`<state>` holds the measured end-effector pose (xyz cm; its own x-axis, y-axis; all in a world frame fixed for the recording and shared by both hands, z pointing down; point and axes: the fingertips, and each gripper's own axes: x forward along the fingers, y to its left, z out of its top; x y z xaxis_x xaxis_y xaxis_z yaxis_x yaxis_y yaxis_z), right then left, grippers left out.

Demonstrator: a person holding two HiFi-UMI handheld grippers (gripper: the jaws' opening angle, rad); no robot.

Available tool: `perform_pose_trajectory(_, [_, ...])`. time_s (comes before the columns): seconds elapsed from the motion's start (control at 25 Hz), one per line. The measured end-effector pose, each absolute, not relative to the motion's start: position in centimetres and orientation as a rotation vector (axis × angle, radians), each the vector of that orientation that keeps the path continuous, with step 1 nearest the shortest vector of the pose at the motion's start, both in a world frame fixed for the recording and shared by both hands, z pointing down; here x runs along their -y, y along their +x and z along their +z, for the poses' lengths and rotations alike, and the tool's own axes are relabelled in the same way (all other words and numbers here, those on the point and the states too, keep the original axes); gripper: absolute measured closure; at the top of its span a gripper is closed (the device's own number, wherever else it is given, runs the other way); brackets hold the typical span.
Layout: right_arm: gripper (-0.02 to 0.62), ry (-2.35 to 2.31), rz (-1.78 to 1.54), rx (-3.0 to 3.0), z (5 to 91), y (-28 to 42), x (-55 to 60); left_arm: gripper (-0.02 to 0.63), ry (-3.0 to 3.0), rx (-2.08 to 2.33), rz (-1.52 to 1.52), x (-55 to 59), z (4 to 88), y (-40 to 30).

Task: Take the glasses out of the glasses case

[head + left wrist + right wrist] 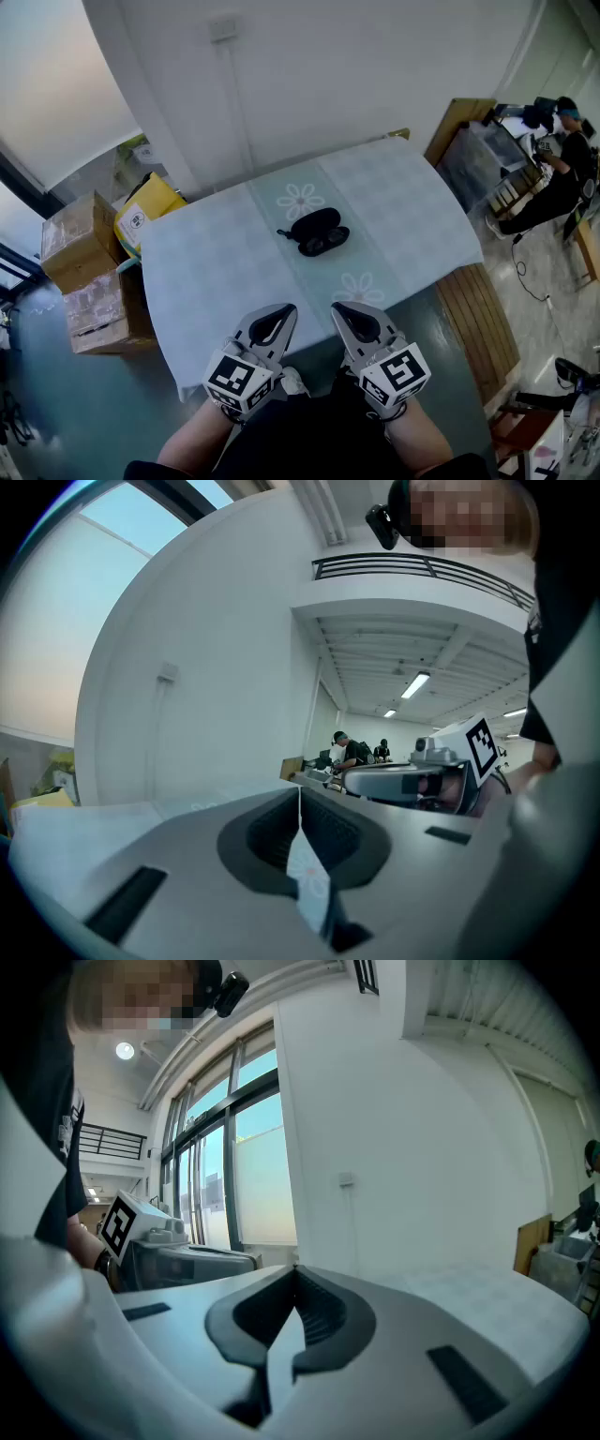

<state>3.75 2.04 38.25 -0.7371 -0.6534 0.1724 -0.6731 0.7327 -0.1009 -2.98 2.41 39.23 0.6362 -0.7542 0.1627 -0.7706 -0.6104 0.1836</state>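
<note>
"Two grippers in your hands. How do their fingers stand?"

"Together, both pairs. The left gripper [300, 797] shows its dark pads meeting along one thin line in its own view, with nothing between them. My right gripper [295, 1274] shows the same. Neither touches anything."

"Where are they?"

"Only the head view tells that. They hang side by side close to my body, short of the near edge of the cloth-covered table [206, 262], tips pointing toward it."

"And the glasses case?"

"Again only the head view shows it. The glasses case [316, 232] lies near the middle of the table, just beside a flower print [300, 200], well apart from both grippers. It is black and open, its two halves side by side, one nearer me and one farther. Its long axis runs across the table, left to right for me, with the right end turned a little away. Something dark lies in the nearer half, but it is too small for me to tell whether that is the glasses."

"What do the gripper views add?"

"The left gripper view catches my right gripper off to its right, and people [352, 752] far back in the room. The right gripper view catches my left gripper at its left, and tall windows [225, 1157]. The head view alone shows cardboard boxes [80, 244] on the floor left of the table and a wooden bench [478, 319] to its right."
</note>
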Motion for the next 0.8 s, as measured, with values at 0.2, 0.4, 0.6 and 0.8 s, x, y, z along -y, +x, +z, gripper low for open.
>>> perform_pose_trajectory(0.2, [0.573, 1.079, 0.234, 2.810, 38.31, 3.66, -2.18, 0.575, 2.619, 1.248, 0.097, -2.55, 39.31, -3.07])
perform_pose_trajectory(0.4, [0.573, 1.080, 0.234, 2.811, 38.22, 3.70, -2.16, 0.575, 2.622, 1.246, 0.096, -2.55, 39.26, -2.97])
perform_pose_trajectory(0.6, [0.573, 1.082, 0.234, 2.817, 38.18, 3.77, -2.36, 0.575, 2.623, 1.247, 0.096, -2.75, 39.27, -2.87])
perform_pose_trajectory(0.8, [0.572, 1.092, 0.248, 2.830, 38.04, 3.90, -2.31, 0.575, 2.623, 1.244, 0.101, -2.82, 39.39, -2.78])
